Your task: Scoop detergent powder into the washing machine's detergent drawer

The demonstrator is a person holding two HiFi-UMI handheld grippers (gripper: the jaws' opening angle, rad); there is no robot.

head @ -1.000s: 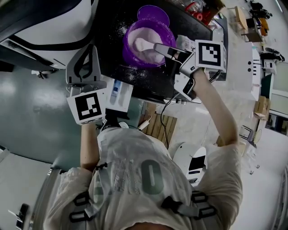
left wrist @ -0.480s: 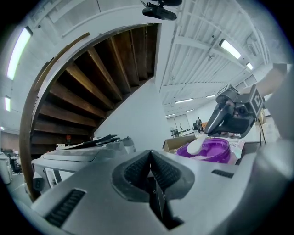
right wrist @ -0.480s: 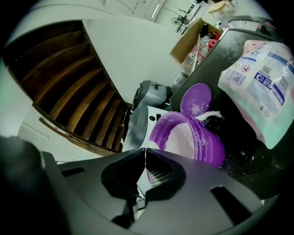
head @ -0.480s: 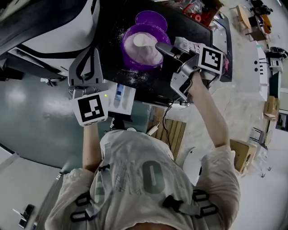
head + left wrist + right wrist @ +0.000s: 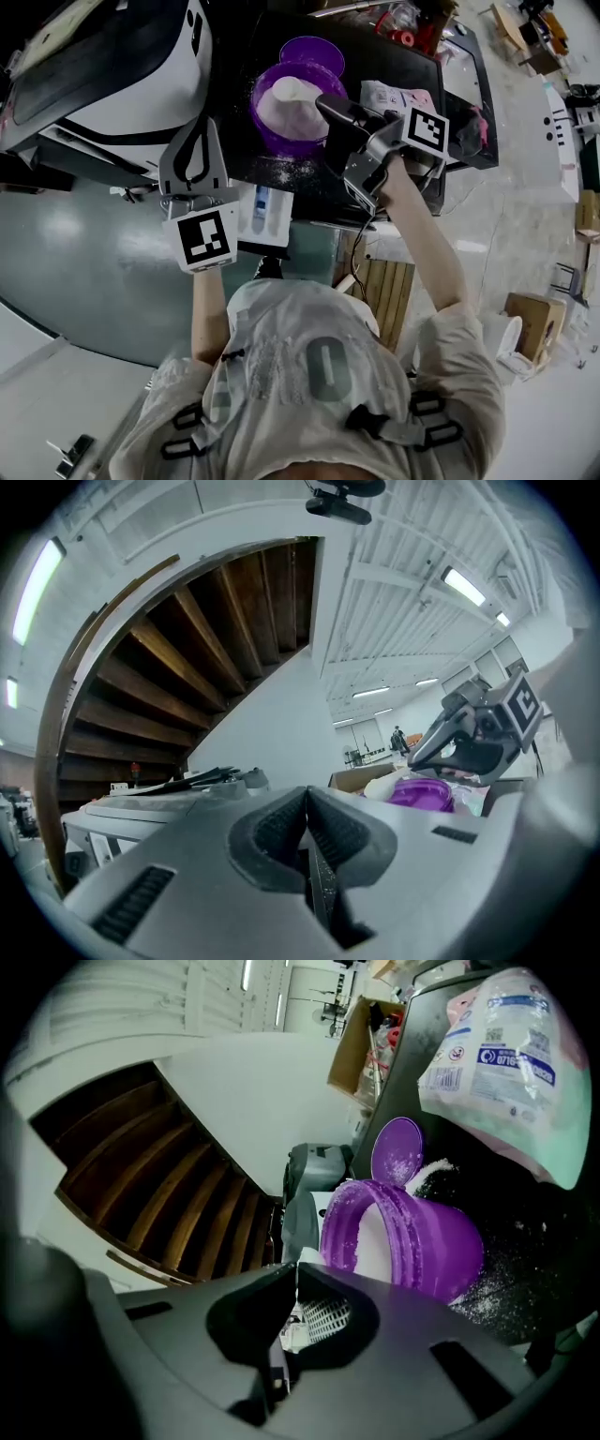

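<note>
A purple tub of white detergent powder stands on the dark table, with its lid lying behind it. My right gripper reaches to the tub's right rim, shut on the handle of a white scoop that sits in the powder. In the right gripper view the tub is just past the closed jaws, with a white ribbed piece pinched between them. My left gripper is shut and empty, left of the white detergent drawer.
The washing machine fills the upper left. A pink-and-white detergent bag lies on the table behind the right gripper, and spilled powder dusts the table near the tub. A wooden pallet lies on the floor below.
The scoop has shifted within the powder as the right gripper stayed at the tub's rim. The left gripper has drifted slightly right, closer to the drawer.
</note>
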